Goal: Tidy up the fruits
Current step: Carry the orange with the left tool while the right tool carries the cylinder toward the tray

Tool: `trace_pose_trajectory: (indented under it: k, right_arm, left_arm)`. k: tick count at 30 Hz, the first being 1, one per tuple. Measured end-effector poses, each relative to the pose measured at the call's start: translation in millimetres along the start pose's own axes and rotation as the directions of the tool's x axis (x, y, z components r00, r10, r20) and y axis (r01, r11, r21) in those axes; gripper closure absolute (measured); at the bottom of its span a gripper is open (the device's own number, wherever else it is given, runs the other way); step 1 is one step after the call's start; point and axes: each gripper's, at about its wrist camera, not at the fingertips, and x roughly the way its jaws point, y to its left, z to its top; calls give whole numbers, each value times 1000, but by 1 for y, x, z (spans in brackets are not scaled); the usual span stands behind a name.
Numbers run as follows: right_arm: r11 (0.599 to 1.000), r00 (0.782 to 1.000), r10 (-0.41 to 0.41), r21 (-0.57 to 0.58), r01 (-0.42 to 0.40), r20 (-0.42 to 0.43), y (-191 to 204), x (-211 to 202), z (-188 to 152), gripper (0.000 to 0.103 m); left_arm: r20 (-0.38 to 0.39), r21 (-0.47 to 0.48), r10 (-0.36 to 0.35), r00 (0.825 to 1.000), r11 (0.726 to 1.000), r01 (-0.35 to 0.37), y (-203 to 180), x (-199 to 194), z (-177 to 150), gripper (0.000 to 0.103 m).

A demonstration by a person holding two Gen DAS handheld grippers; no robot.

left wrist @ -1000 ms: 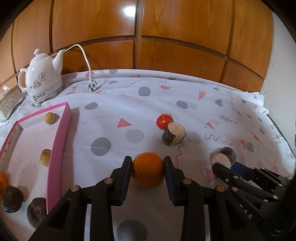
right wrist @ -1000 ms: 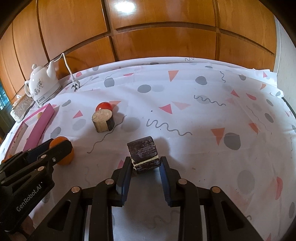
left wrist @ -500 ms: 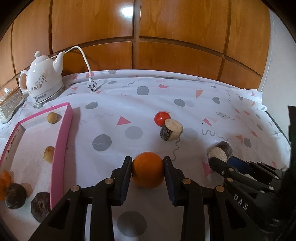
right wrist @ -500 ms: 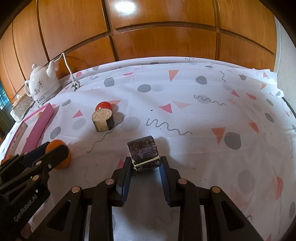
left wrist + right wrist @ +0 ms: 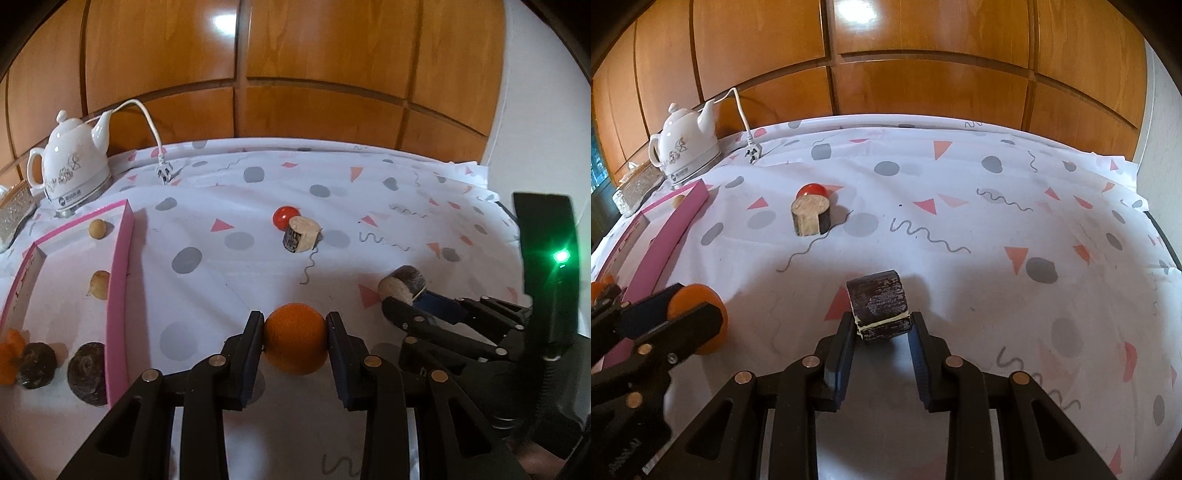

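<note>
Counts — fruit and other items:
Oranges: 2 — one (image 5: pixel 295 343) between the left gripper (image 5: pixel 295 332) jaws, one (image 5: pixel 7 350) far left in the pink tray (image 5: pixel 120 295).
Dark cut cylinders: 2 — one (image 5: pixel 881 312) in the right gripper (image 5: pixel 882 328), one (image 5: pixel 810 216) ahead of it.
Red tomato (image 5: pixel 284 216): 1.
Tray, left of the left gripper: 2 dark round fruits (image 5: pixel 86 373), 2 small tan ones (image 5: pixel 98 229).
Kettle (image 5: pixel 72 171): 1.

The worktop (image 5: pixel 207 302) lies bare up to the pink tray wall (image 5: pixel 119 295); a kettle (image 5: pixel 72 173) stands behind it.
</note>
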Motion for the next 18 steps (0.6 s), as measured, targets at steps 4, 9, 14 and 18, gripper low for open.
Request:
trace_pose_trajectory:
  k: [4, 9, 14, 18]
  right_arm:
    - [1000, 1000, 6, -9, -6, -9, 2, -4, -2, 74]
    - [999, 999, 38, -20, -38, -23, 12, -5, -2, 74]
    - [996, 998, 58, -61, -60, -30, 28, -7, -5, 74]
    - [995, 995, 89, -48, -91, -44, 32, -7, -4, 75]
  left_arm:
    - [16, -17, -7, 1000, 1000, 7, 7, -13, 2, 69]
    - [37, -43, 10, 999, 999, -8, 20, -28, 7, 69]
    - [66, -91, 58, 996, 995, -52, 44, -43, 13, 69]
    - [66, -132, 106, 992, 987, -96, 64, -49, 16, 69]
